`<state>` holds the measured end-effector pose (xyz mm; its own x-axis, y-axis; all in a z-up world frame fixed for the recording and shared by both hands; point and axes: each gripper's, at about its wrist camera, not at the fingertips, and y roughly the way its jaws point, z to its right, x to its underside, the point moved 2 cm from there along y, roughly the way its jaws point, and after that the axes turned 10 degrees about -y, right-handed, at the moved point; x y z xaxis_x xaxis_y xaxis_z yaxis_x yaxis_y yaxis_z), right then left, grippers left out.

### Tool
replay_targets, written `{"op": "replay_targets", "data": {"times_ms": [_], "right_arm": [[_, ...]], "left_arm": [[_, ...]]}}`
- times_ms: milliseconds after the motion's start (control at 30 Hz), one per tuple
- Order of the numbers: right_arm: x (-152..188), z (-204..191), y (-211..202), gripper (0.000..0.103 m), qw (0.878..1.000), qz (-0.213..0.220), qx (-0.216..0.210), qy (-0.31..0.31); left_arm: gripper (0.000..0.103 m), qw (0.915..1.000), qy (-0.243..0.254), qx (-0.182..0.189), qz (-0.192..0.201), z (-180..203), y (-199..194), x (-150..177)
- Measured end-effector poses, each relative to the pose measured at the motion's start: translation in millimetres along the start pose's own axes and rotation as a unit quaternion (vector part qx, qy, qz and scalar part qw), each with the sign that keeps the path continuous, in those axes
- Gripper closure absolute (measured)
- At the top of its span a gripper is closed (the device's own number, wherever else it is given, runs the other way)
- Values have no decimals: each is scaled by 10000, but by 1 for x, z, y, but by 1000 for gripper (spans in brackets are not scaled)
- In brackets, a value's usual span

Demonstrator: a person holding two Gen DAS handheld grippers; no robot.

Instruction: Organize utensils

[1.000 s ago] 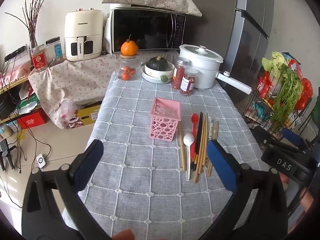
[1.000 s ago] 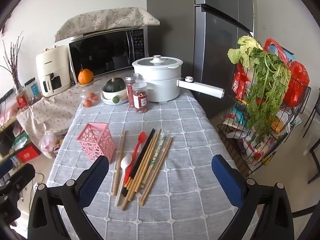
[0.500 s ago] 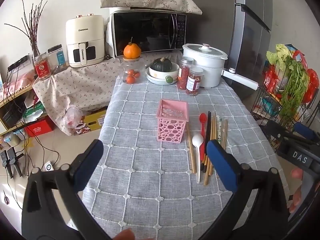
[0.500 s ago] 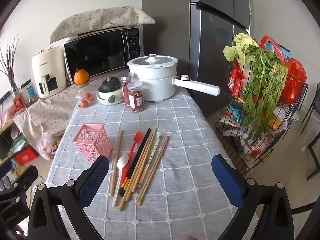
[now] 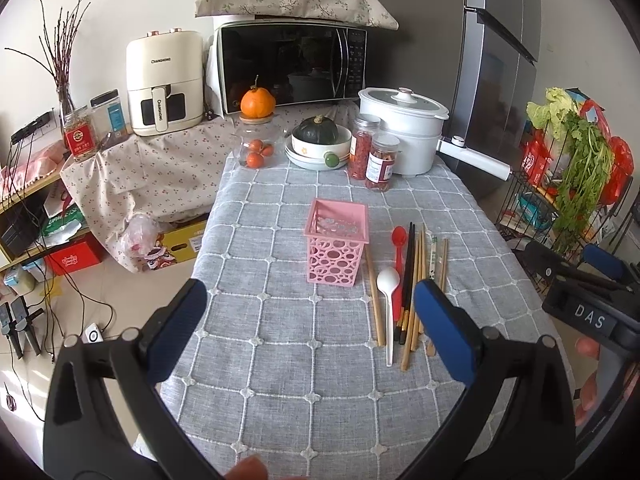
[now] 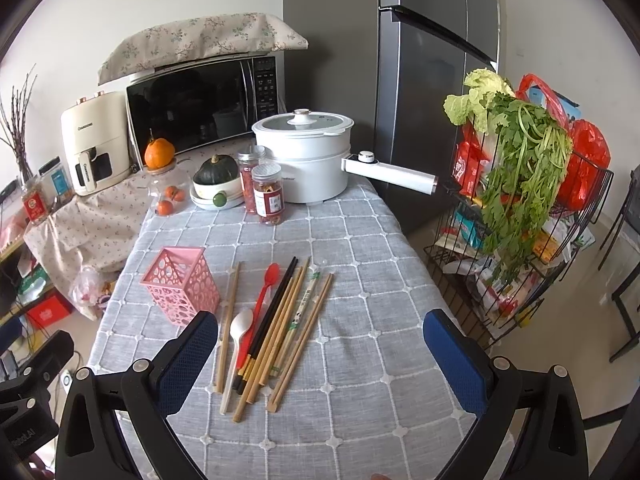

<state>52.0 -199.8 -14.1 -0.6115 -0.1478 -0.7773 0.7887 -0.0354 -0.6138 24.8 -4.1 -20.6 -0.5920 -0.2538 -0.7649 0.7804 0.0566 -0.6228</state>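
A pink perforated utensil holder point(image 5: 337, 240) point(image 6: 180, 284) stands upright and empty on the grey checked tablecloth point(image 5: 280, 360). To its right lie a white spoon point(image 5: 388, 304) point(image 6: 236, 344), a red spoon point(image 5: 398, 256) point(image 6: 262, 300), black chopsticks point(image 5: 408, 264) point(image 6: 272, 312) and several wooden chopsticks point(image 5: 420, 280) point(image 6: 300, 332). My left gripper point(image 5: 316, 332) is open and empty, above the table's near part. My right gripper point(image 6: 320, 360) is open and empty, above the near ends of the utensils; its body shows in the left wrist view point(image 5: 588, 312).
At the table's far end stand a white pot point(image 6: 304, 152) with a long handle, two red-filled jars point(image 6: 268, 192), a bowl with a squash point(image 6: 216, 184) and a glass jar with an orange on top point(image 5: 256, 136). A wire rack with greens point(image 6: 516, 184) stands right of the table.
Both grippers have drawn back and risen slightly; the holder and utensils sit farther up and nearer the middle of each view. Nothing on the table has moved.
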Motion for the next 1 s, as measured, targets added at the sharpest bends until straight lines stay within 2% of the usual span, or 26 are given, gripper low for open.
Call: {"op": "replay_targets", "data": {"times_ms": [1000], "right_arm": [[-1,0,2,0,10000,-23,-17,48]], "left_arm": [[0,10000,50,61,-29,5,-1,0]]}}
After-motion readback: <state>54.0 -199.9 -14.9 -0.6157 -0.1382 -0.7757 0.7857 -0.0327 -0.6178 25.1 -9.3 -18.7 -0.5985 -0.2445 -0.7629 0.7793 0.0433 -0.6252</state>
